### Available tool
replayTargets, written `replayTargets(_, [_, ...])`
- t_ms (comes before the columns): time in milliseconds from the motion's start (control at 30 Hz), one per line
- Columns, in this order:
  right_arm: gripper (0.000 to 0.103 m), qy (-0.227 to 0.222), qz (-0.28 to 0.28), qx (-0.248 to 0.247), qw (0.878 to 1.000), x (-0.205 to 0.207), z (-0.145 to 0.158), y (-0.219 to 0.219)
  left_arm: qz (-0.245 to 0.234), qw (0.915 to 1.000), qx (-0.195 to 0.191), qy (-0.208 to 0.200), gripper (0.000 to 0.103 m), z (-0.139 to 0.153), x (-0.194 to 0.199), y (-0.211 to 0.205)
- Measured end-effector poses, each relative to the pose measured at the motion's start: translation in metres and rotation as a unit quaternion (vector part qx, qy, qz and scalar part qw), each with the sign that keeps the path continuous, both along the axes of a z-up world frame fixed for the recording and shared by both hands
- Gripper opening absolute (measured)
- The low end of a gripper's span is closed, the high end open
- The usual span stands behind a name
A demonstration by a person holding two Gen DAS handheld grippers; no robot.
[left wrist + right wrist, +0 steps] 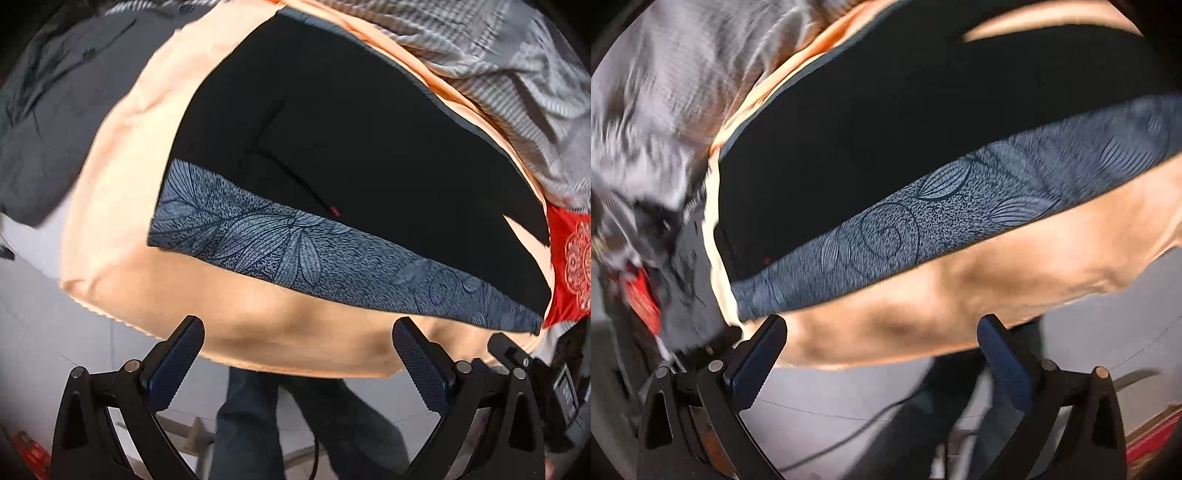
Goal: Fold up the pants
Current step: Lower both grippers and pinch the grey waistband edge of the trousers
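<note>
Black pants (351,140) with a blue-grey leaf-patterned band (295,247) along the near edge lie flat on a peach cloth (122,192). They also show in the right wrist view (886,122), with the band (923,221) running across. My left gripper (297,332) is open and empty, just short of the near edge of the peach cloth. My right gripper (882,330) is open and empty, near the band's left end, over the cloth's front edge.
A grey shirt (55,92) lies at the left, striped grey clothes (517,74) at the back right, red patterned fabric (572,266) at the right. A person's legs in jeans (295,424) stand below. Grey clothes (657,110) are piled left in the right view.
</note>
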State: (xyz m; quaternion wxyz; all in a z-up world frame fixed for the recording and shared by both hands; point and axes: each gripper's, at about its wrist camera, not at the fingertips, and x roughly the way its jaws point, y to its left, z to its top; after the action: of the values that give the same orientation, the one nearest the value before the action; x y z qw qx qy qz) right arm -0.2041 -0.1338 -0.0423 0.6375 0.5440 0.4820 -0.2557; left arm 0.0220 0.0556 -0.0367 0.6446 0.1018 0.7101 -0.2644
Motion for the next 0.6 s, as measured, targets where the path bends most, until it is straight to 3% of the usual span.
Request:
replayTargets(167, [0.101, -0.059, -0.077, 0.05, 0.994, -0.014, -0.041, -0.016, 0.008, 0.9998, -0.016, 0.005, 0.102, -0.024, 0.004, 0.002])
replayTargets(267, [0.099, -0.082, -0.093, 0.062, 0.99, -0.018, -0.06, -0.021, 0.014, 0.9997, -0.016, 0.01, 0.102, -0.037, 0.007, 0.002])
replayTargets(533, [0.085, -0.166, -0.106, 0.096, 0.976, -0.015, -0.088, -0.026, 0.012, 0.9988, -0.041, 0.022, 0.102, -0.046, 0.007, 0.002])
replayTargets(600, [0.074, -0.193, -0.117, 0.108, 0.968, -0.011, -0.089, -0.027, 0.011, 0.9987, -0.043, 0.025, 0.102, -0.048, 0.007, 0.002])
